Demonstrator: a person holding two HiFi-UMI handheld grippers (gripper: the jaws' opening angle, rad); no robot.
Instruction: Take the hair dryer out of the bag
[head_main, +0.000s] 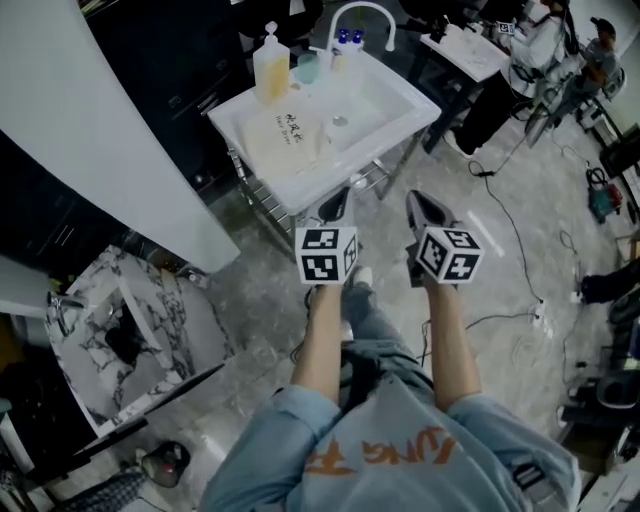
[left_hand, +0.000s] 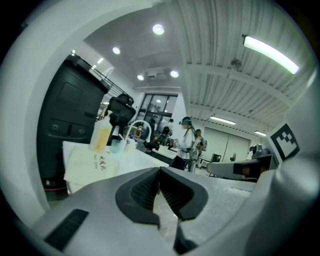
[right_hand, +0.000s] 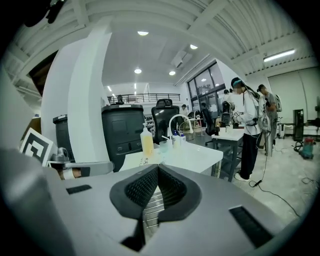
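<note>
**Not started: both grippers shut, bag untouched**

L gripper (head_main: 338, 207) and R gripper (head_main: 422, 210) hang side by side in front of the person, short of the sink's (head_main: 400, 110) near edge. Jaws on both are pressed together w/ nothing between. The cream bag (head_main: 290, 140) w/ black lettering lies flat on the sink's left part, approx 11 o'clock from the grippers, just this side of the soap bottle (head_main: 270, 65) and cup (head_main: 307, 67). Hair dryer not visible, prob. inside the bag. Step in hand looks like the approach. Next move calls for opening the jaws and reaching fwd toward 11 o'clock, one gripper steadying the bag, the other going in at its mouth. Can't tell which end that is.
</note>
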